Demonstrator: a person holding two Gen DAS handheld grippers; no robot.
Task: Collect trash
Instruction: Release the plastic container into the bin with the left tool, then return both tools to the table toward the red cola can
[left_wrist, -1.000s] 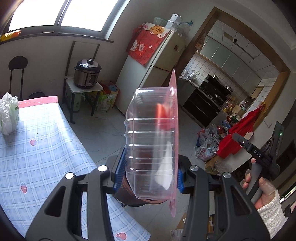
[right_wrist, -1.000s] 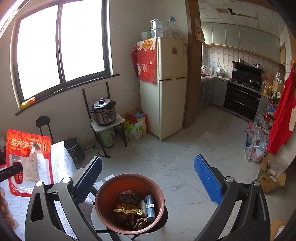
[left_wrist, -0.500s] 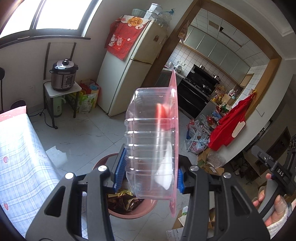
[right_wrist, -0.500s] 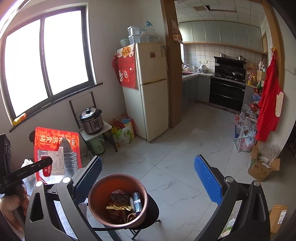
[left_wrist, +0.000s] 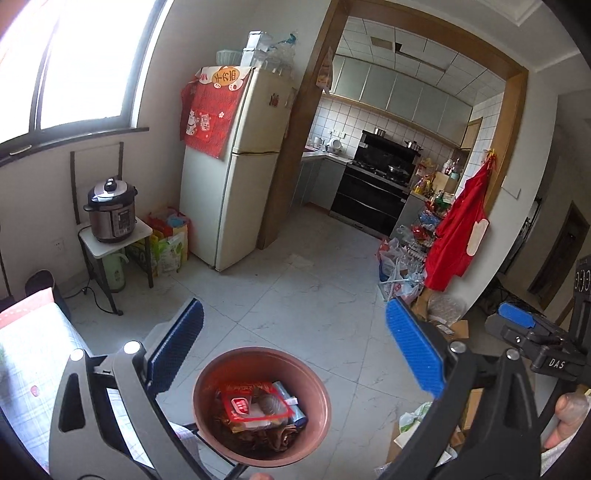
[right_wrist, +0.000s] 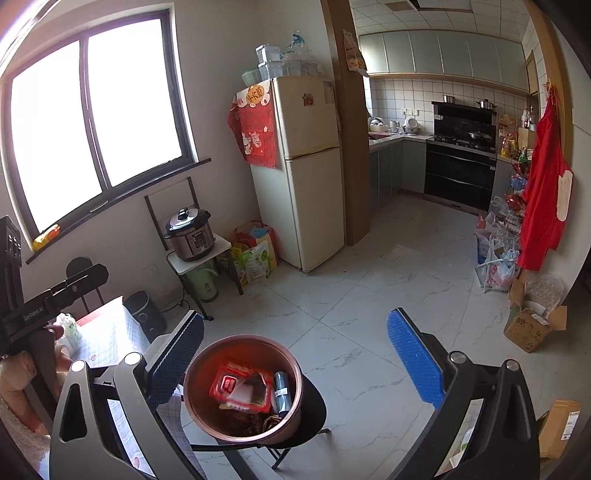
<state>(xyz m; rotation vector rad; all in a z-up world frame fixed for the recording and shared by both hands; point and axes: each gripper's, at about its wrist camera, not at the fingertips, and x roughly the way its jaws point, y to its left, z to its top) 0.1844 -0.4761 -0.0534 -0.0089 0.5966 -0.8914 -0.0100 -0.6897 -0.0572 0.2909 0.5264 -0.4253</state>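
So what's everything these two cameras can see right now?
bin: one, brown-pink, on a black stool between the tongs
clear tray with red label: one, lying on the trash inside the bin
fridge: one, cream, by the kitchen doorway, red cloth on its side
pressure cooker: one, silver and black, on a small white stand under the window
table: one, checked cloth, left of the bin
stove: one, black, in the kitchen
red apron: one, hanging on the right wall
cardboard boxes: several, brown, on the floor at right
left tongs: blue pads, open, jaws just opened, nothing between them
right tongs: blue pads, open, empty
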